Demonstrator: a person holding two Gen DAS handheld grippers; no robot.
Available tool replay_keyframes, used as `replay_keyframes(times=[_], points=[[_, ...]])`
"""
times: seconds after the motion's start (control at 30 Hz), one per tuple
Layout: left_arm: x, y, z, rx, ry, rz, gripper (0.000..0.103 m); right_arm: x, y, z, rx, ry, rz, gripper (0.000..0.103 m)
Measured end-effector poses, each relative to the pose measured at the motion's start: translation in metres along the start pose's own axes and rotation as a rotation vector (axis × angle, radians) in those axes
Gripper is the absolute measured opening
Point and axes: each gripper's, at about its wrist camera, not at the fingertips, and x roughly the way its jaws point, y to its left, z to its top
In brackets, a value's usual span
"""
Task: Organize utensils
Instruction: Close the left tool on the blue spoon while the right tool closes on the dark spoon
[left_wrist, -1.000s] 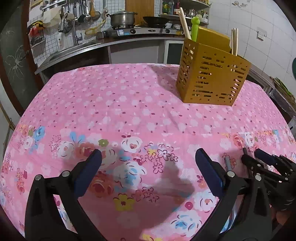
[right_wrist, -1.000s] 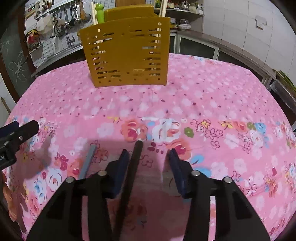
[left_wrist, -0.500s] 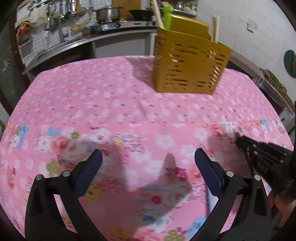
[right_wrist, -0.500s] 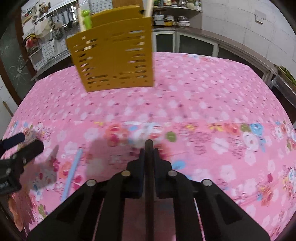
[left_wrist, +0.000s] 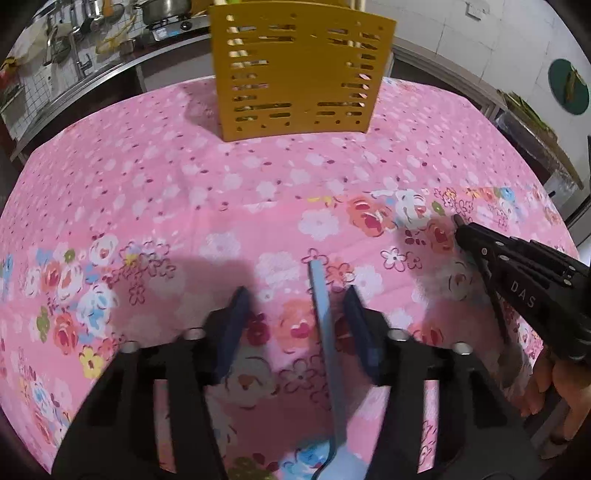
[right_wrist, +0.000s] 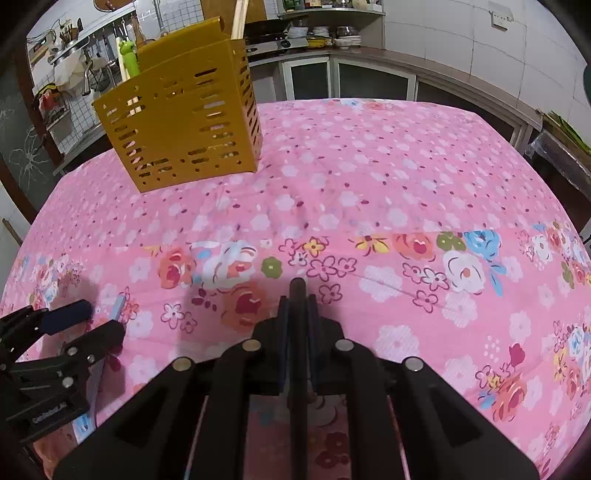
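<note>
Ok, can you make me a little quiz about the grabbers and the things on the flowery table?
1. True or false: the right gripper is shut on a dark handle.
2. What colour is the flat handle between the left gripper's jaws?
3. Where does the yellow holder stand? A: on the pink cloth. B: on a stove. C: in a sink.
Key: 1 true; its jaws have just been closing on it. 2 light blue; the jaws have just been closing around it, not yet pressing. 3 A.
</note>
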Motion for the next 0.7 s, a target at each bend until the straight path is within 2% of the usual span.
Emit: replay_keyframes(times=[0.07, 0.13, 0.2, 0.37, 0.7], points=[[0.002, -0.003, 0.004, 0.004, 0.003, 0.005, 0.029, 0.000, 0.002, 0.000, -0.009, 0.001, -0.007, 0.009], [0.004, -0.004, 0.008, 0.006, 0.012, 0.004, 0.013, 0.000, 0.003, 0.001, -0.014, 0.007, -0.013, 0.009], [0.007, -0.004, 0.012, 0.007, 0.021, 0.001, 0.008, 0.000, 0.003, 0.003, -0.012, 0.015, -0.014, 0.009], [0.011, -0.001, 0.022, -0.002, 0.037, -0.012, 0.007, 0.002, 0.004, 0.010, -0.016, 0.043, -0.019, 0.009], [0.008, 0.017, 0.032, -0.053, 0.014, -0.017, 0.006, 0.007, 0.003, 0.013, 0.004, 0.074, 0.007, 0.009]])
